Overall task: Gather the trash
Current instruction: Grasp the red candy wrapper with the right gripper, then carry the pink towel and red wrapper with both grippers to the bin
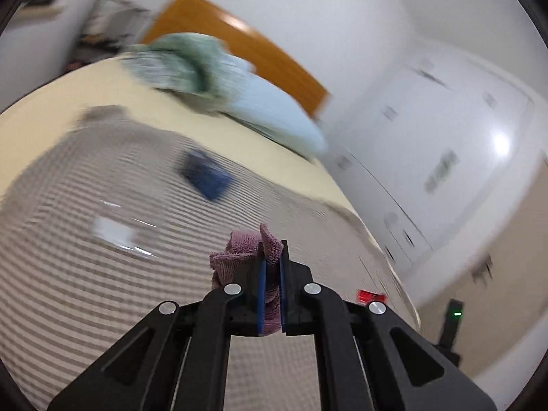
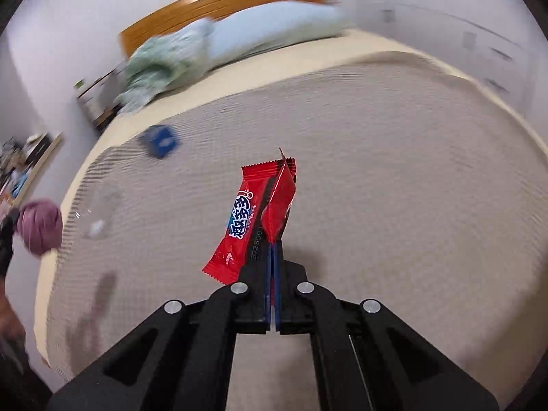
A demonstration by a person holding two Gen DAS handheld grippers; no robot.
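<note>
Clear wrapper (image 1: pixel 120 233): lies at about 9 o'clock of the left gripper, flat on the bed (image 1: pixel 85 308); likely trash not yet collected.
Blue packet (image 1: pixel 205 178): on the grey bedspread toward 11 o'clock, apart from the clear wrapper; blurred, contents unreadable.
Left gripper (image 1: pixel 272 270): jaws clamped on a pink cloth (image 1: pixel 236 257), which bunches out at their left side; held clear of the bedspread, probably for carrying off.
Pillow (image 1: pixel 274 109): pale blue, at 12 o'clock against the wooden headboard (image 1: pixel 246 44), a green blanket (image 1: pixel 181 61) heaped at its left end.
Right gripper (image 2: pixel 273 250): jaws clamped on the lower edge of a red snack wrapper (image 2: pixel 253 215), which stands up from them toward 12 o'clock, lifted off the bed; judged a secure pinch for disposal.
</note>
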